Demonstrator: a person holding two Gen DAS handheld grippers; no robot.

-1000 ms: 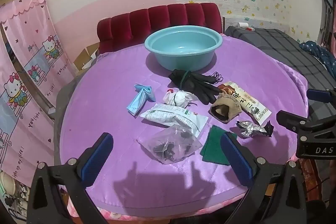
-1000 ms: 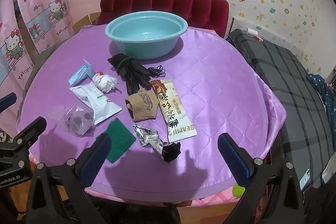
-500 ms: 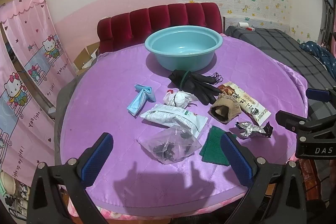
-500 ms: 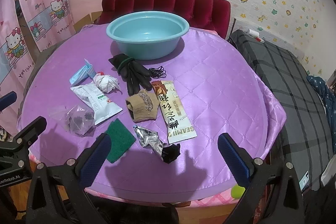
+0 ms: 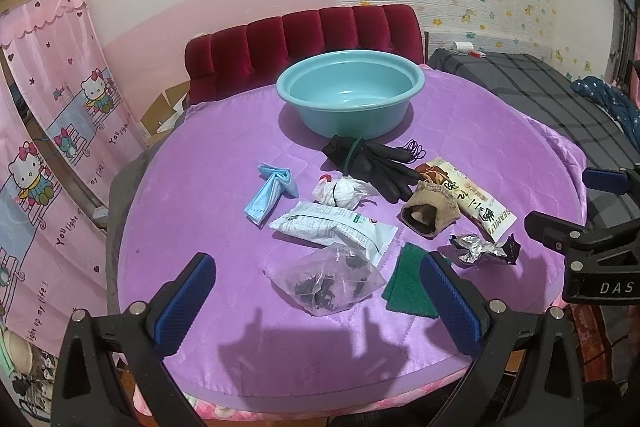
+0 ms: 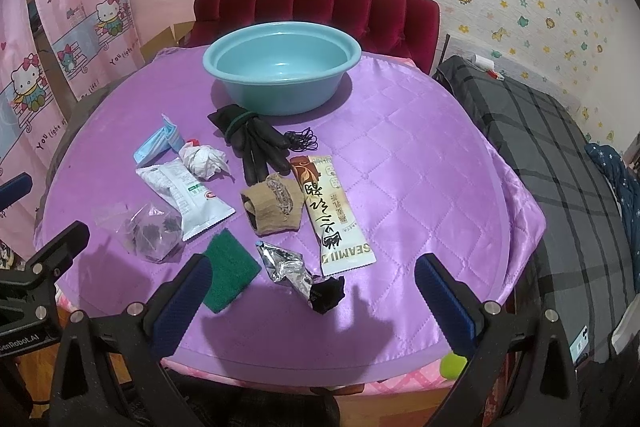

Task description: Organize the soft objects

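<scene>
Your left gripper (image 5: pixel 316 291) hangs wide open over the near edge of the purple table (image 5: pixel 208 187), holding nothing. Ahead lie a clear bag (image 5: pixel 328 283), green pad (image 5: pixel 408 287), white packet (image 5: pixel 336 227), black glove (image 5: pixel 372 163) and teal basin (image 5: pixel 350 95).
</scene>
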